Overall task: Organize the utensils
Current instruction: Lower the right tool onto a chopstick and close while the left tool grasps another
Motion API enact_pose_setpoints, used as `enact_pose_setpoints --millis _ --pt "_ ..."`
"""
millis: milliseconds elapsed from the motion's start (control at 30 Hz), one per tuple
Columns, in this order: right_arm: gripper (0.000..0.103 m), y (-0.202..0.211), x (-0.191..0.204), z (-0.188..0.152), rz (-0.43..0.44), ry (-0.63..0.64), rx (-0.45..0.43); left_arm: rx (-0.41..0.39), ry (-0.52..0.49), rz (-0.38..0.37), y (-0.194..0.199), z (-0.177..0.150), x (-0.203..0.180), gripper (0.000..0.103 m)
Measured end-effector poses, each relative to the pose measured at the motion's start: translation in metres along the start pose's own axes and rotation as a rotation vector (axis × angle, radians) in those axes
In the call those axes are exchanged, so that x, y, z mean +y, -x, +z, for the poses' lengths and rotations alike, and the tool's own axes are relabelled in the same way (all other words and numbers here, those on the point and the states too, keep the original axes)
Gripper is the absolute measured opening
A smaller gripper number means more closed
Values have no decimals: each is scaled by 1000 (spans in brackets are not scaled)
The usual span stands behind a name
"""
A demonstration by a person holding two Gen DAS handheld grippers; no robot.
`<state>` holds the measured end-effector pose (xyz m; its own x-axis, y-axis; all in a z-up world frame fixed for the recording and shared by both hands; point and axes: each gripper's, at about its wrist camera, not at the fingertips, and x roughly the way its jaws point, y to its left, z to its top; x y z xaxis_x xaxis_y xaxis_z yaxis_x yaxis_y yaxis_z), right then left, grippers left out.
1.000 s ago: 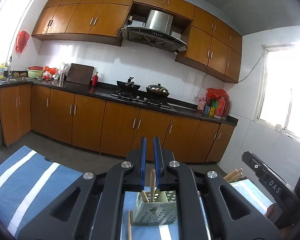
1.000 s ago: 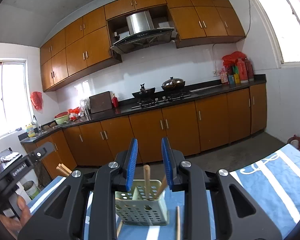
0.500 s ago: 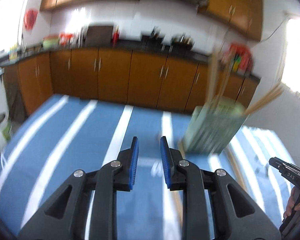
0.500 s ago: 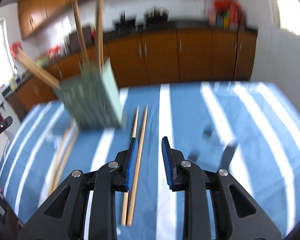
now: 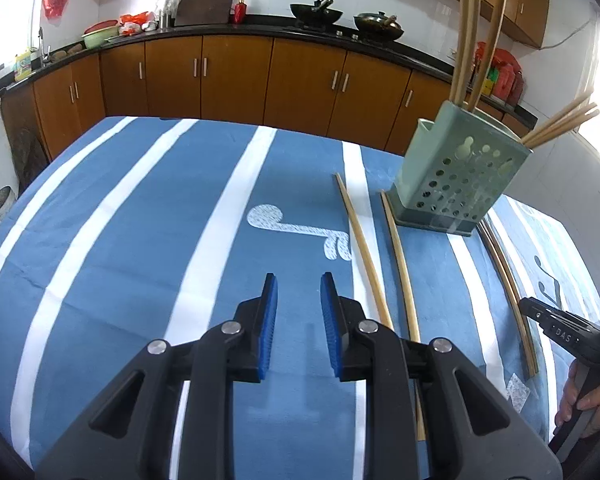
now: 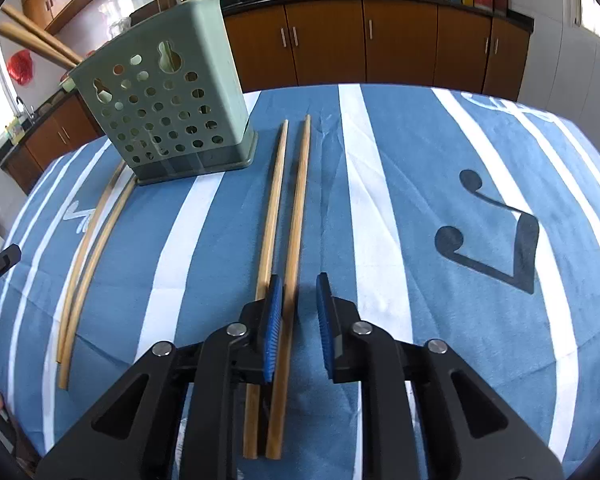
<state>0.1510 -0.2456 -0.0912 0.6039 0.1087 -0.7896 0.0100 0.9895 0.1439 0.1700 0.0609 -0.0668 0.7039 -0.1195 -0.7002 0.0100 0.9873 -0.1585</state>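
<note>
The green perforated utensil holder [image 6: 164,108] stands upright toward the far edge of the tabletop [image 5: 140,220], which is covered by a blue cloth with white stripes, and several chopsticks [image 5: 466,40] lean out of its top. Four more lie flat on the cloth: a straight pair [image 6: 288,200] just beside one side of the holder, running toward the near edge, and a second pair [image 6: 88,248] on its other side. The right gripper [image 6: 298,312] hangs low over the near ends of the straight pair, fingers released, one chopstick lying in the gap between them. The left gripper [image 5: 298,312] hovers over bare cloth, fingers likewise released, grasping nothing.
</note>
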Motion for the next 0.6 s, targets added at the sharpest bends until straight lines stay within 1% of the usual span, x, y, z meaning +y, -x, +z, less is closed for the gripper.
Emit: enact_pose_setpoints --millis 100,200,367,500,600 --pt "9 1 -3 -1 -15 2 -5 16 -1 -22 -4 -1 -5 23" --pt "8 2 -10 1 -44 -11 -14 40 -6 -52 -10 -3 -12 23" --pt "8 3 -32 3 -103 -99 -25 82 -47 -102 -22 -6 -33 23" --pt "7 4 -40 3 -103 -109 -24 112 -80 -116 -32 -10 -48 23" --pt "7 3 -40 3 -105 -99 -25 129 -108 -100 -39 -13 -56 21"
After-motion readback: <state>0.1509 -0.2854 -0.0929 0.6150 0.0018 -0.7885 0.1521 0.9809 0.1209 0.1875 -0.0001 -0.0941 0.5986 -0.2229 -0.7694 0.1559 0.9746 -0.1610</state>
